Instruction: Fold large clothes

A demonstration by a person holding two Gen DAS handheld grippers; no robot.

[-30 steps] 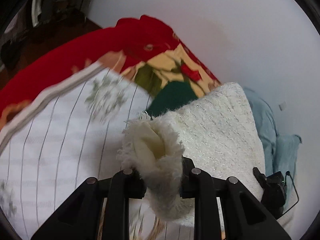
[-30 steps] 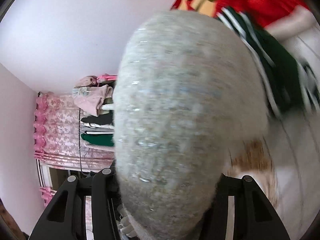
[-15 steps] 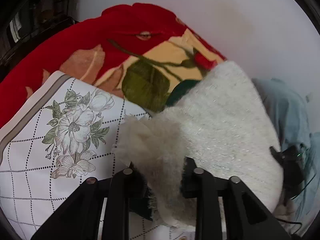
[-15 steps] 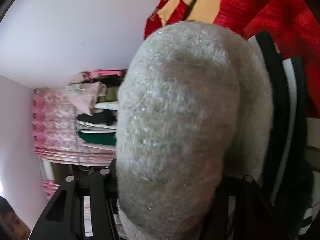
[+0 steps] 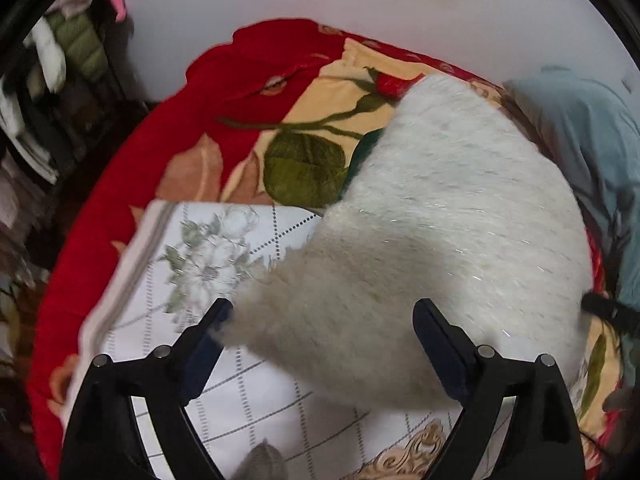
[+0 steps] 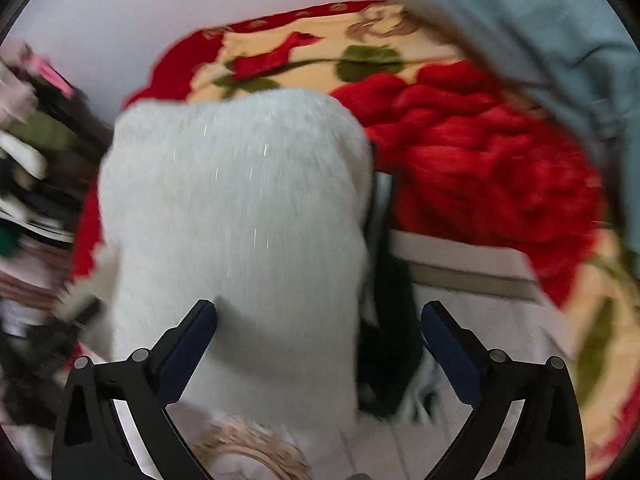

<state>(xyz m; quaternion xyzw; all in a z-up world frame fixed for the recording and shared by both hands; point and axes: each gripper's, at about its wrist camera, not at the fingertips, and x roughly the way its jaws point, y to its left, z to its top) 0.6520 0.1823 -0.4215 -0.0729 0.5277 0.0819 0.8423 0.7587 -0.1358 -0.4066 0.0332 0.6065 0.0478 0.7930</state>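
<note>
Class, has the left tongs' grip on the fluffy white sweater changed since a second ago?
Yes. The left tongs have just been opening; the white sweater now lies loose between them on the floral sheet.

A fluffy white sweater [image 5: 452, 240] with glinting silver threads lies folded into a thick, rounded bundle. It rests partly on a white quilted sheet [image 5: 224, 264] printed with grey flowers and partly on a red rose-patterned blanket [image 5: 248, 92], its fuzzy edge overhanging a dark green striped garment [image 6: 390, 320].
</note>
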